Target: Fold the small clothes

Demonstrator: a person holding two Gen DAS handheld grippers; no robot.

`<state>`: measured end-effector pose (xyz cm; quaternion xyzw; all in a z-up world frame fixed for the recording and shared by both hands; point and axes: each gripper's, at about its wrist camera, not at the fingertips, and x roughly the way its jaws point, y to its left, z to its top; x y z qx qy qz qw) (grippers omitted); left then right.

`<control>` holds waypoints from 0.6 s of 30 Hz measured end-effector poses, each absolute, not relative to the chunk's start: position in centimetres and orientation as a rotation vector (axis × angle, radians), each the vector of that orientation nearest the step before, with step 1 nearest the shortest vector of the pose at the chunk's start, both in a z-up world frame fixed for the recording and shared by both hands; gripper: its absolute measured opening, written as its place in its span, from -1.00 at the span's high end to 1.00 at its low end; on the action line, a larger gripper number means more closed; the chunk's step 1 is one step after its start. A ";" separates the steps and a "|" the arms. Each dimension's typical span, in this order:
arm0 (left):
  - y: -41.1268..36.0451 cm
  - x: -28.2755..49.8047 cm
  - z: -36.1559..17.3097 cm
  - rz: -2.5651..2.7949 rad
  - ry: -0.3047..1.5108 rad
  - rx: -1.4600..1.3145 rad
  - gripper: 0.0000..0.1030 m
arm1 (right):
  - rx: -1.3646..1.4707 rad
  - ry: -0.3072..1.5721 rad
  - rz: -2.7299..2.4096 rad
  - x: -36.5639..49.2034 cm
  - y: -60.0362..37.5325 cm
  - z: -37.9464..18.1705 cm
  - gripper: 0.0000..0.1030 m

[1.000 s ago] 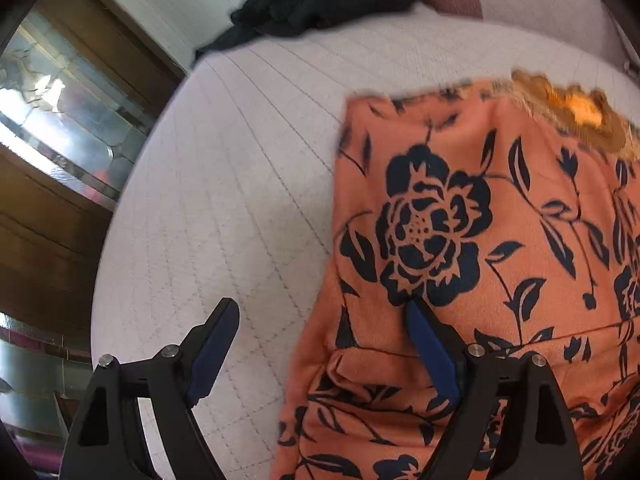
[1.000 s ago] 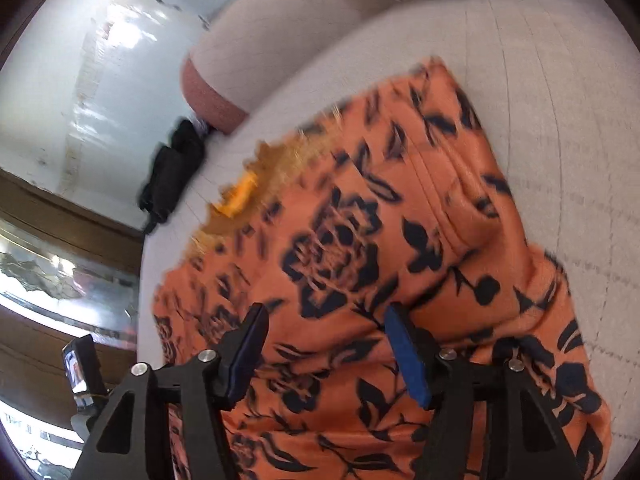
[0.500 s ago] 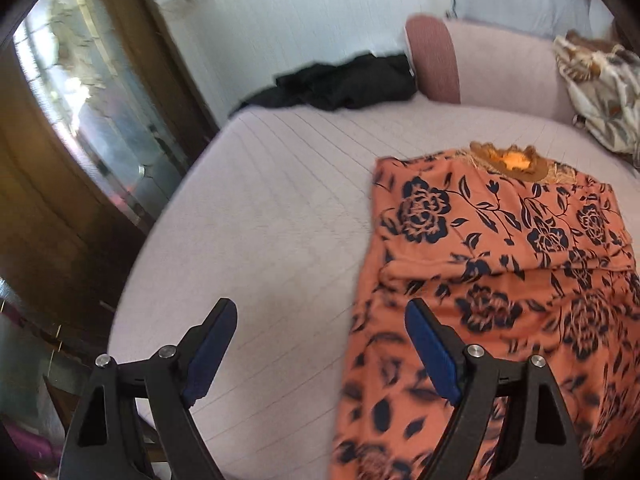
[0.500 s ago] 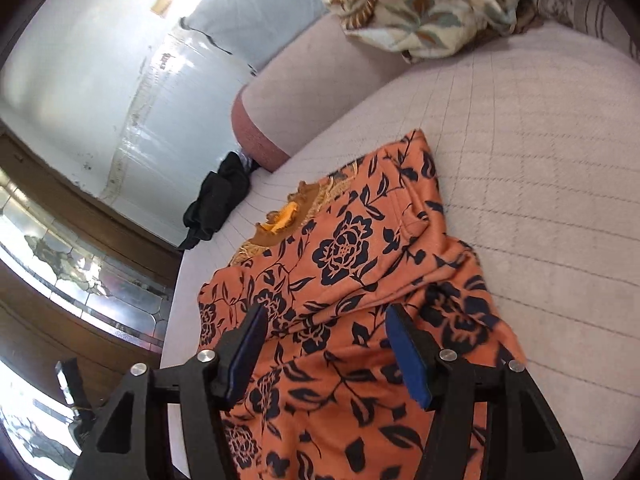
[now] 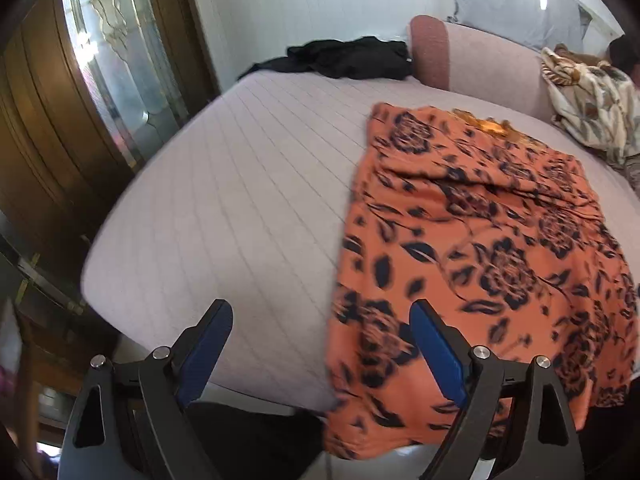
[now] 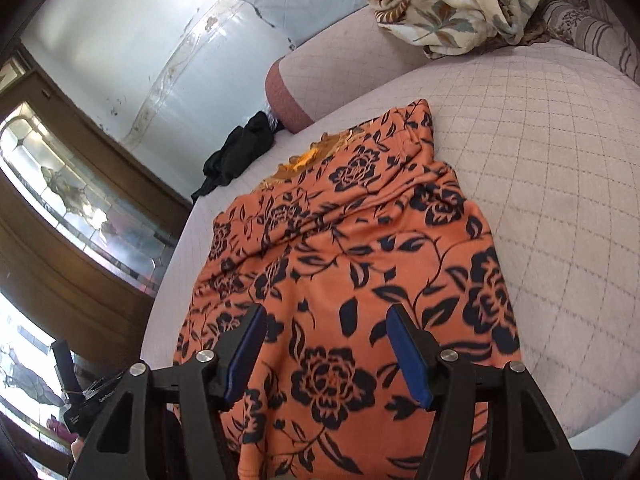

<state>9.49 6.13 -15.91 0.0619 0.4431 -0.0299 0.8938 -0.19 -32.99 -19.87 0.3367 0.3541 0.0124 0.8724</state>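
Observation:
An orange garment with dark blue flowers (image 5: 480, 240) lies spread on the pale quilted bed (image 5: 240, 200), its sides folded in and its lower end hanging over the near edge. My left gripper (image 5: 320, 312) hovers above the garment's left edge near the bed's front. Its jaws are opening, with nothing gripped. In the right wrist view, the garment (image 6: 360, 260) runs away from me across the bed (image 6: 540, 160). My right gripper (image 6: 326, 314) hangs open above the garment's lower half, its blue pads clear of the cloth.
A black garment (image 5: 352, 58) lies at the bed's far left corner beside a pink padded headboard (image 5: 430, 52). A leaf-patterned blanket (image 6: 460, 4) is bunched at the far right. A wooden cabinet with glass doors (image 5: 100, 80) stands left of the bed.
Both grippers have drawn back and up from close over the garment toward the bed's near edge. The whole garment and much more of the bed now show.

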 end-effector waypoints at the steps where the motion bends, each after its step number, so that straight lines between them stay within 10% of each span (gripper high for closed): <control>1: 5.7 9.5 -16.2 -0.078 0.921 0.126 -0.75 | 0.705 0.741 0.032 -0.4 -32.7 -20.0 -0.28; 18: 6.0 21.7 -19.9 0.232 0.890 -0.105 -0.75 | 0.662 0.852 0.145 12.4 -26.8 -19.1 -0.27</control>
